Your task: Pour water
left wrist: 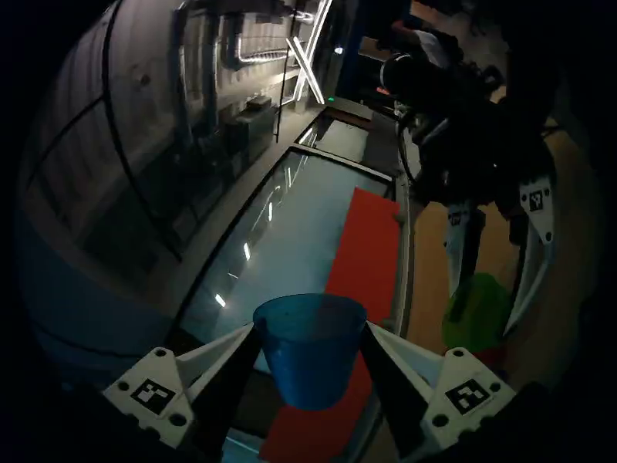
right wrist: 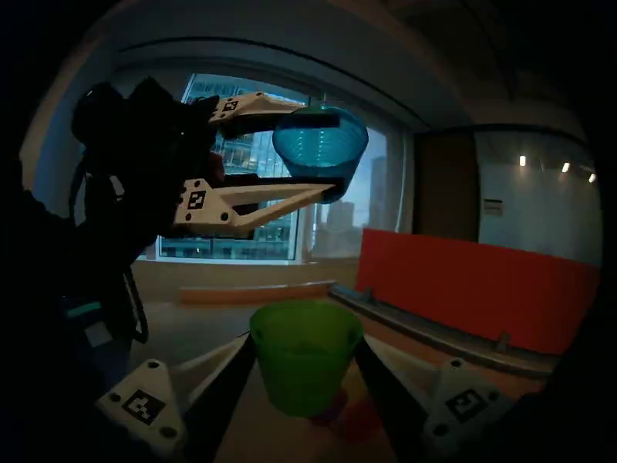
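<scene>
Dim room, with a tall glass window (right wrist: 254,201) at the back showing city towers outside. A flat, smooth red panel (right wrist: 478,293) stands upright along the far right edge of the desk (right wrist: 193,328), in a grey rail, and blocks the lower part of the wall behind it. The desk top is pale and matte. Small ceiling lights (right wrist: 544,163) glow over the right wall.

In the right gripper view the left gripper (right wrist: 332,150), white plastic with square black-and-white markers, hangs high in front of the window. Its two fingers are stacked one above the other and pinch the blue cup (right wrist: 320,150) between them. That cup is translucent, ribbed and tapered, and it is turned over sideways, well above the desk. In the left gripper view the same cup sits clamped at both sides by the fingers. Whether water is in it cannot be told.

The right gripper (right wrist: 305,339) squeezes the green cup (right wrist: 305,378), a translucent tapered tumbler standing upright, low over the near edge of the desk and below the blue one. Its contents cannot be made out. A small red and pink blur (right wrist: 347,417) shows just beside the green cup's base, too soft to name.
</scene>
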`<state>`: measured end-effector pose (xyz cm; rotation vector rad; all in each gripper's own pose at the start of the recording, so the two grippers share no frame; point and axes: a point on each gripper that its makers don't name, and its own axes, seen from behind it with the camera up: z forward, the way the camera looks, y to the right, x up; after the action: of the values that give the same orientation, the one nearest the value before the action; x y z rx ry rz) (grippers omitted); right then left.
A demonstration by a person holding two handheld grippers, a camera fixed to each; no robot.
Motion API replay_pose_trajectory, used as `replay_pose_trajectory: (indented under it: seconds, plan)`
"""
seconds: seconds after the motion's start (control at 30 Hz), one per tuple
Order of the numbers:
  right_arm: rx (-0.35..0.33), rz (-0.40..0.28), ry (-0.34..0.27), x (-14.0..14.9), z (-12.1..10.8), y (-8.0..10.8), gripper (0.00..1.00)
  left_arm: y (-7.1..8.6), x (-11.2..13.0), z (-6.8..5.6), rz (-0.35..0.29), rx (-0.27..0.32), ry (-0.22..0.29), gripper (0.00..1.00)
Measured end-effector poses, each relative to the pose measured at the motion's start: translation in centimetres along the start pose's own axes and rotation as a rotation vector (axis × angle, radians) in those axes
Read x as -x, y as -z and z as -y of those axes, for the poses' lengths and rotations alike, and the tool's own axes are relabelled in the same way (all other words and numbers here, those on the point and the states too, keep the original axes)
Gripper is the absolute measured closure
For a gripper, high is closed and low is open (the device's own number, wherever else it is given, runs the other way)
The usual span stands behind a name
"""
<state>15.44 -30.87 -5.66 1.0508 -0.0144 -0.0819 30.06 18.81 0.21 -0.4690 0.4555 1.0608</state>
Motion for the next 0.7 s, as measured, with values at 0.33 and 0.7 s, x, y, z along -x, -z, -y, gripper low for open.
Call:
replay_pose_trajectory:
  seconds: [0.33,0.7]
  plan:
    - [0.012,-0.009,0.002,-0.3,-0.4,0.5,0.11,0.1,2.0,1.1,0.052,-0.023,0.277,0.15]
    - [0.023,-0.016,0.002,-0.8,-0.9,0.9,0.11,-0.2,4.7,2.2,0.098,-0.041,0.616,0.15]
